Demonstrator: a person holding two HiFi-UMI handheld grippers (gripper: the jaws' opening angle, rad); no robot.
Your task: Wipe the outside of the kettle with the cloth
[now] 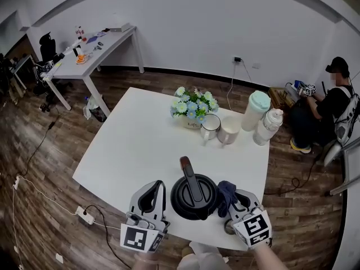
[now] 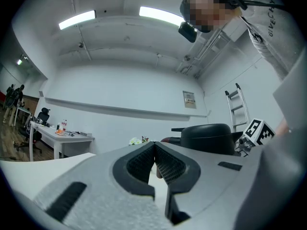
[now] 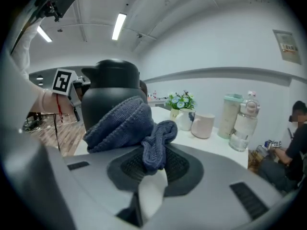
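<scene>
While flowers (image 1: 193, 107), two mugs (image 1: 210, 127), a tall jug (image 1: 256, 110) and a bottle (image 1: 268, 126) stand at the far side of the white table (image 1: 129, 151), the black kettle (image 1: 194, 196) sits near the front edge. It is round, with a long handle across its lid. The right gripper (image 3: 153, 164) pinches the dark blue knitted cloth (image 3: 124, 123), which is bunched against the kettle and hides part of it. The left gripper (image 2: 154, 150), jaws pressed together and empty, is just beside the kettle.
</scene>
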